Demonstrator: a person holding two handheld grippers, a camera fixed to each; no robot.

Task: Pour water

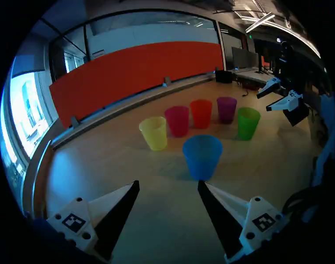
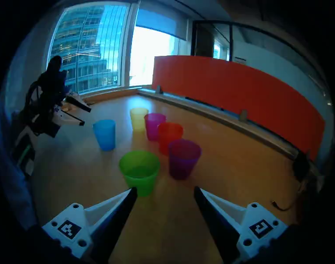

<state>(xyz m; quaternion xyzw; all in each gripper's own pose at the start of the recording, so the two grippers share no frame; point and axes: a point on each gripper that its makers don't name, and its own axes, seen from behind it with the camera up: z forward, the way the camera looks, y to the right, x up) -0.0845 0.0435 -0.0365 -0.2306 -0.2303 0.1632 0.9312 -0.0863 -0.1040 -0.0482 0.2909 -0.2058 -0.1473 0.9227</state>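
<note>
Presently, we held the left gripper [image 1: 167,182] open and empty; the blue cup [image 1: 202,156] stood upright just ahead at 1 o'clock, nearest this hand. We held the right gripper [image 2: 164,189] open too, with the green cup [image 2: 140,171] upright at 11 o'clock, close ahead. We could not confirm water in either cup.

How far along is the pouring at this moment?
Nothing looks done: all six cups stand upright on the table, none lifted. In hand: nothing; the left gripper is open facing the blue cup, the right gripper open facing the green cup. Grasping, lifting and pouring all remain.
</note>
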